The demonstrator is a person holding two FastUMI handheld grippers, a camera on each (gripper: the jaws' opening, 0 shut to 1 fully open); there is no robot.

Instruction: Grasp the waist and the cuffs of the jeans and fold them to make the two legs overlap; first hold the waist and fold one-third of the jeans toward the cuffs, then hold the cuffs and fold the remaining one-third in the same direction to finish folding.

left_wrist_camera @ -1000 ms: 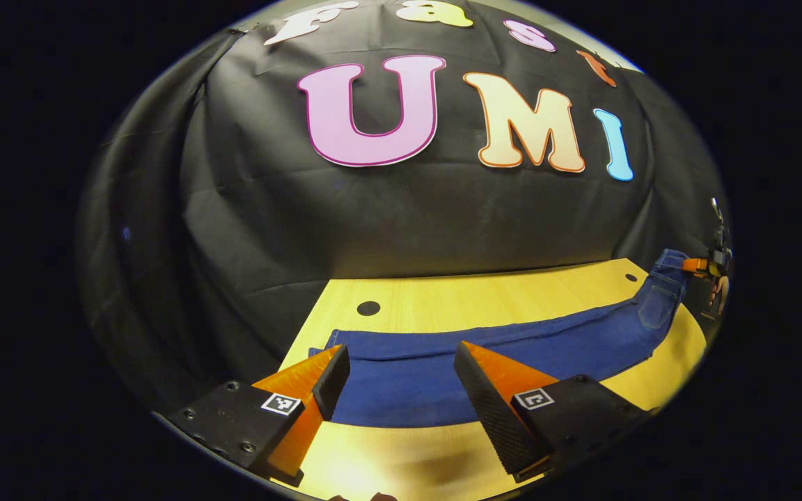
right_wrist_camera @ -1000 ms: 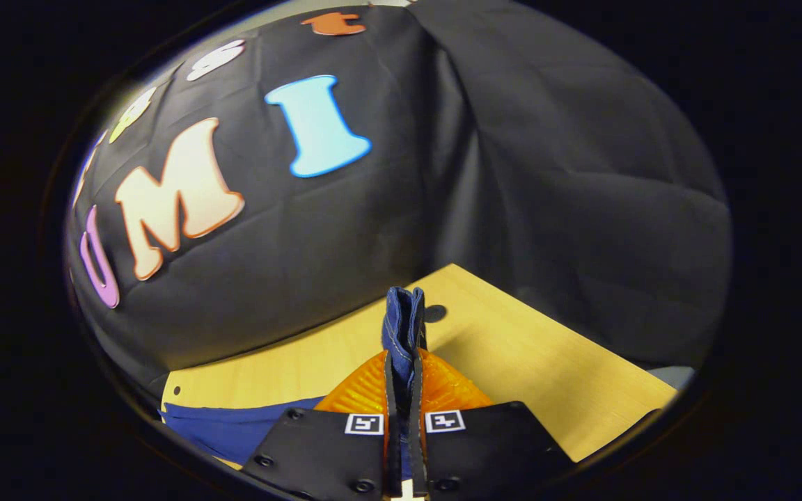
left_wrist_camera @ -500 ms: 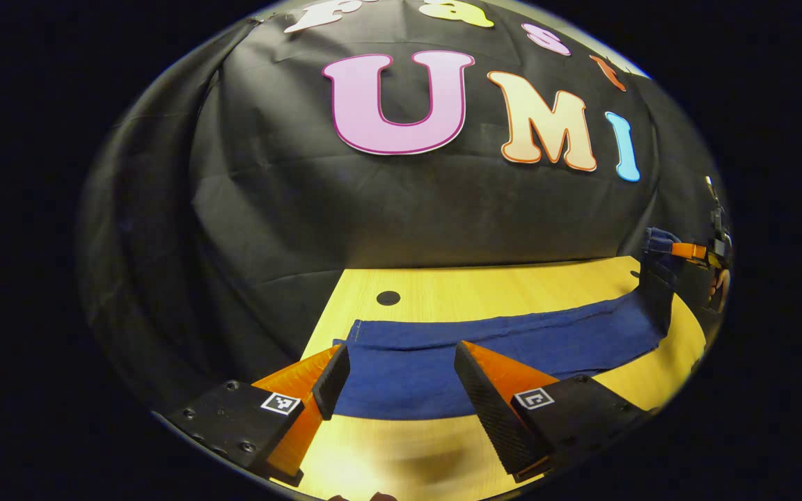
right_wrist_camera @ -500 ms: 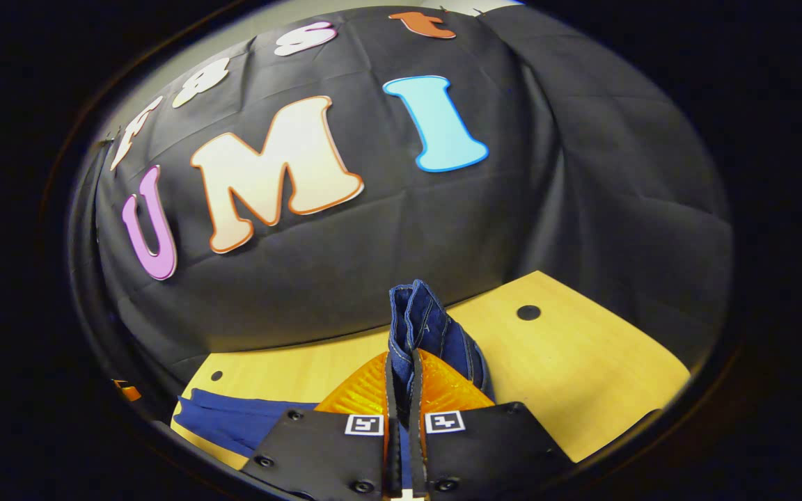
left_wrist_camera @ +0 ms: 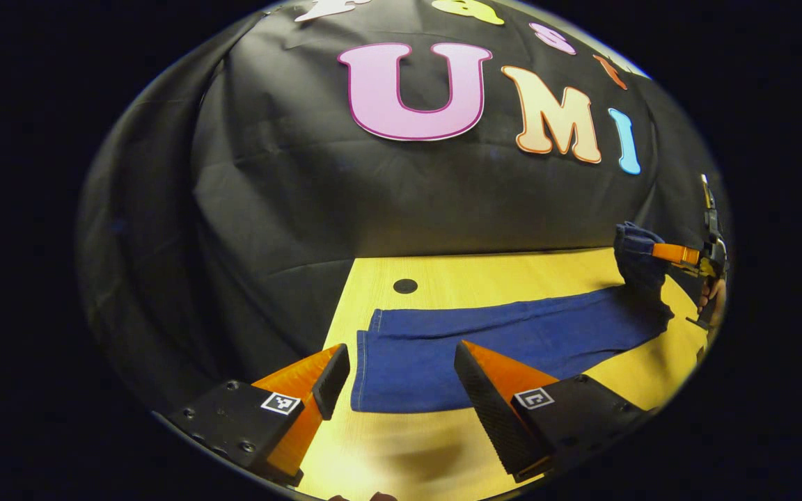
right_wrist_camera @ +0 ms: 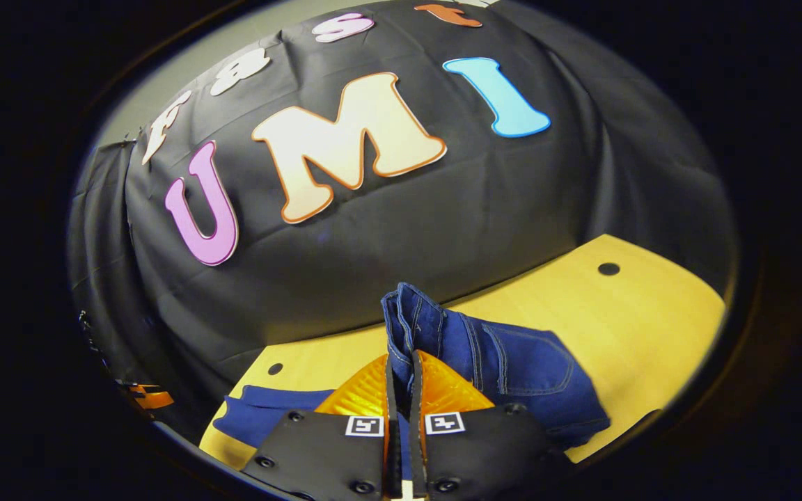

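The jeans [left_wrist_camera: 512, 334] lay stretched along the wooden table [left_wrist_camera: 484, 275], cuffs nearest the left gripper [left_wrist_camera: 401, 376], which hung spread above them. The right gripper [right_wrist_camera: 401, 369] pinched the waist [right_wrist_camera: 408, 320], lifted off the table

Your left gripper [left_wrist_camera: 401, 379] hovers with its fingers spread wide above the cuff end of the blue jeans [left_wrist_camera: 498, 337], lying flat across the yellow table [left_wrist_camera: 498, 275]. Far right, the right gripper [left_wrist_camera: 651, 252] lifts the waist.
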